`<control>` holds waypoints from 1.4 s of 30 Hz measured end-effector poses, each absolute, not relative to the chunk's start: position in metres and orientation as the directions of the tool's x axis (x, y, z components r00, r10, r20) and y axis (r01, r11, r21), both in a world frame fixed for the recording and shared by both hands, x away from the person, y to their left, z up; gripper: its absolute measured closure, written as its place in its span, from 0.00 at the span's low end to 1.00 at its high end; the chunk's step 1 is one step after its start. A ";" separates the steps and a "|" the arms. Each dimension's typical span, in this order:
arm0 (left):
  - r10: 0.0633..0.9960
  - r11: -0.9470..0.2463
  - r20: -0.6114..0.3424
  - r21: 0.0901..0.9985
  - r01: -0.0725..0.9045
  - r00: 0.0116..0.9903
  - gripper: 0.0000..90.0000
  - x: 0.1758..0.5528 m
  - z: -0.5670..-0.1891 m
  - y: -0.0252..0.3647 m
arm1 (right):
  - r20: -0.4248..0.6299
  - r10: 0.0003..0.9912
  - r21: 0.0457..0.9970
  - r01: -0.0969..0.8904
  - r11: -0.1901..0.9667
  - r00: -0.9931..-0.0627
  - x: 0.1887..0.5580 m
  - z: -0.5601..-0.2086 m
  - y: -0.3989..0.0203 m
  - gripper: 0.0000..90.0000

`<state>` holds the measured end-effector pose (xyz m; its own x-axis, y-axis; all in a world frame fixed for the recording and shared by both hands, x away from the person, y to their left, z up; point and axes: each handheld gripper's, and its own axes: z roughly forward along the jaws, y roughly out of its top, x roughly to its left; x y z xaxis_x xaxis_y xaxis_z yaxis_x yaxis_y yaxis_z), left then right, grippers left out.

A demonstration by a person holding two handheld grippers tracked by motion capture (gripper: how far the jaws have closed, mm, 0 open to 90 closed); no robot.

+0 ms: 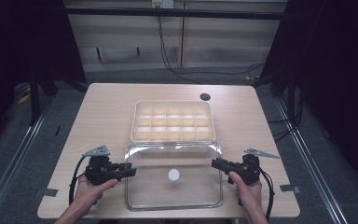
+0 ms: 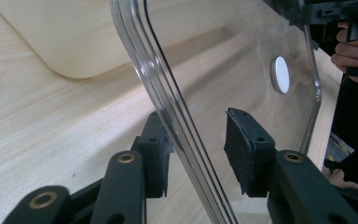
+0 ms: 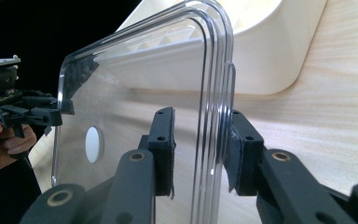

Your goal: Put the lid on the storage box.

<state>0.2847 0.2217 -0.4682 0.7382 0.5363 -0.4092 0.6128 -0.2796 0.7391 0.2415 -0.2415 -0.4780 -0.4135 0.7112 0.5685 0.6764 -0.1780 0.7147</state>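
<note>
Clear lid [image 1: 173,175] lies on the wood surface [image 1: 107,112] in the lower centre of the high view, just below the cream tray [image 1: 172,121], which has rows of small compartments. Lid's upper edge sits right by the tray's lower rim; can't tell if they touch. White round dot [image 1: 173,175] at mid-lid.

Left gripper [image 1: 129,171] is at lower left of the high view, held by the left hand [image 1: 91,192], jaws pointing right at the lid's left edge. In the left gripper view the lid edge [image 2: 177,126] runs between the two jaws: the left pad [image 2: 156,149] is up against the rim, the right pad [image 2: 242,149] stands off w/ a gap. So not clamped, lid between the jaws but loose.

Right gripper [image 1: 214,163] is at lower right, held by the right hand [image 1: 249,193], jaws pointing left at the lid's right edge. In the right gripper view the rim [image 3: 216,116] is between the jaws: the right pad [image 3: 237,149] is at the lid's lip, the left pad [image 3: 163,149] is apart w/ a gap. Also not clenched on it.

Dark round hole [image 1: 205,97] in the surface sits upper right of the tray. Cables [image 1: 168,56] hang along the back wall at the top of the frame.
</note>
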 end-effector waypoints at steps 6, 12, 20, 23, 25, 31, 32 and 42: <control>0.538 -0.265 -0.401 0.755 0.600 0.742 0.70 0.285 -0.463 0.223 | 0.547 0.734 0.731 0.657 -0.184 -0.402 0.240 -0.470 -0.238 0.74; 0.551 -0.262 -0.376 0.770 0.582 0.745 0.71 0.284 -0.459 0.222 | 0.538 0.743 0.736 0.651 -0.185 -0.398 0.241 -0.465 -0.236 0.74; 0.545 -0.256 -0.348 0.797 0.547 0.763 0.75 0.283 -0.448 0.224 | 0.526 0.745 0.757 0.625 -0.189 -0.411 0.239 -0.457 -0.235 0.74; 0.544 -0.247 -0.347 0.804 0.540 0.764 0.76 0.281 -0.445 0.226 | 0.524 0.743 0.760 0.622 -0.188 -0.416 0.240 -0.455 -0.234 0.74; 0.546 -0.246 -0.344 0.806 0.539 0.764 0.76 0.281 -0.444 0.226 | 0.513 0.750 0.767 0.615 -0.183 -0.417 0.240 -0.452 -0.233 0.74; 0.550 -0.243 -0.338 0.810 0.533 0.764 0.77 0.283 -0.441 0.227 | 0.510 0.752 0.767 0.616 -0.178 -0.418 0.242 -0.447 -0.232 0.74; 0.552 -0.237 -0.339 0.812 0.533 0.762 0.77 0.284 -0.440 0.227 | 0.504 0.753 0.773 0.609 -0.176 -0.422 0.243 -0.446 -0.232 0.74; 0.557 -0.208 -0.337 0.828 0.520 0.759 0.78 0.287 -0.429 0.229 | 0.510 0.743 0.784 0.590 -0.194 -0.434 0.250 -0.436 -0.231 0.74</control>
<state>0.2865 0.2293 -0.4285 0.7589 0.5574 -0.3368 0.5204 -0.2081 0.8282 0.2504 -0.2309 -0.4361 -0.4338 0.7427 0.5101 0.5902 -0.1936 0.7837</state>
